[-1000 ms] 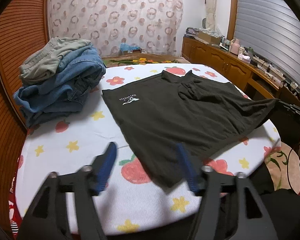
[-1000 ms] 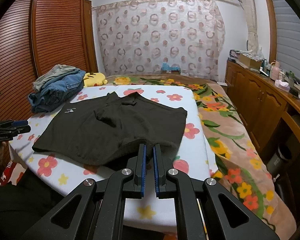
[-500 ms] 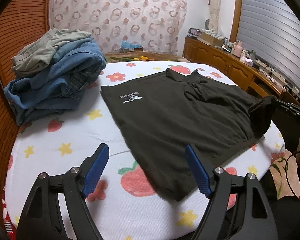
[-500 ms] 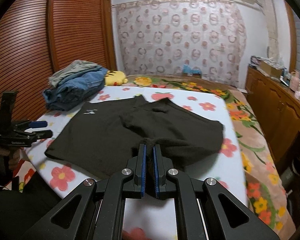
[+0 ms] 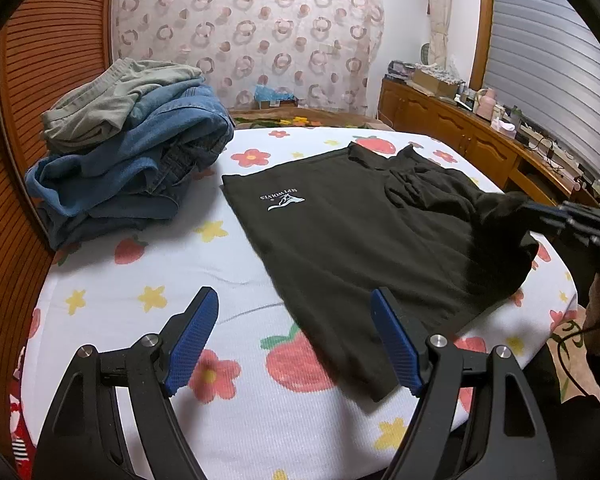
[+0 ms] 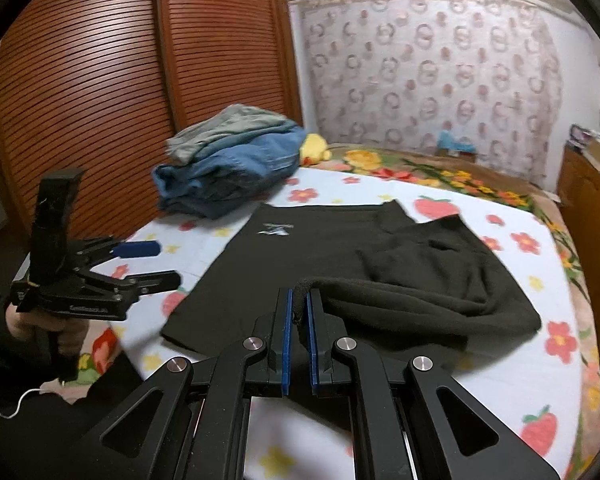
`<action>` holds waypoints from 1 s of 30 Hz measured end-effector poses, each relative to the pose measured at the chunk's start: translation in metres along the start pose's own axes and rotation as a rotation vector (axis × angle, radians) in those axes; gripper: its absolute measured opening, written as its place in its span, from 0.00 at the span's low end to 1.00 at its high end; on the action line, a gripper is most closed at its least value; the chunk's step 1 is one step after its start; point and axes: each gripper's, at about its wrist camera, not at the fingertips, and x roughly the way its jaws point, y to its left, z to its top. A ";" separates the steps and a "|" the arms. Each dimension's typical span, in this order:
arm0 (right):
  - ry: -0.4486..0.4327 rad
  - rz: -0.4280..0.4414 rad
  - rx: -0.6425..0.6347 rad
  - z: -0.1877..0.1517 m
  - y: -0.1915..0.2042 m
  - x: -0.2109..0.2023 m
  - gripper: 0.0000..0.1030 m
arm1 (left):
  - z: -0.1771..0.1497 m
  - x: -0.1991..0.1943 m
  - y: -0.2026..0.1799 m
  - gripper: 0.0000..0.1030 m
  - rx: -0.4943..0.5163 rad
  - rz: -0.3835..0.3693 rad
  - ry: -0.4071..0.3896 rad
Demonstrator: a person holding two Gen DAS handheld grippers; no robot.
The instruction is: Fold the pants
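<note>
The left gripper [image 5: 296,340] is held low over the near edge of the bed [image 5: 112,304], fingers pointing forward and spread wide apart, gripping nothing; the near corner of the pants lies between and just beyond its two blue pads [image 5: 192,340]; in the right wrist view the same tool [image 6: 140,264] is seen side-on at the left of the bed, gripped by the person's left hand [image 6: 40,328] on a vertical handle.

The right gripper [image 6: 298,316] is levelled above the bed's near edge, its fingers clamped nearly together on a bunched fold of the pants' edge, raised slightly off the sheet; in the left wrist view it [image 5: 540,216] enters from the right, pinching the dark cloth.

The pants [image 5: 360,236], one dark garment with a small white logo [image 5: 284,200], lie spread on the bed's floral sheet; the right-hand portion is folded over and rumpled where the right gripper lifts it.

Count: two grippers; one pair of dark pants; one pile of clothes [image 5: 128,152] at the far left of the bed, in which blue denim and one grey-green item on top are distinguishable, the exact number of pieces not determinable; one yellow plush toy [image 6: 316,148] behind the pile; one wooden cabinet [image 5: 460,140] along the right wall.
</note>
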 end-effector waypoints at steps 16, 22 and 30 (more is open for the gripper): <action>0.044 -0.066 0.064 -0.042 -0.065 -0.046 0.37 | 0.028 0.011 -0.045 0.77 0.074 -0.077 -0.002; 0.028 -0.170 0.109 -0.060 -0.089 -0.070 0.38 | 0.039 0.022 -0.077 0.77 0.130 -0.133 0.012; 0.050 -0.266 0.160 -0.079 -0.103 -0.074 0.41 | 0.042 0.035 -0.109 0.75 0.169 -0.213 0.051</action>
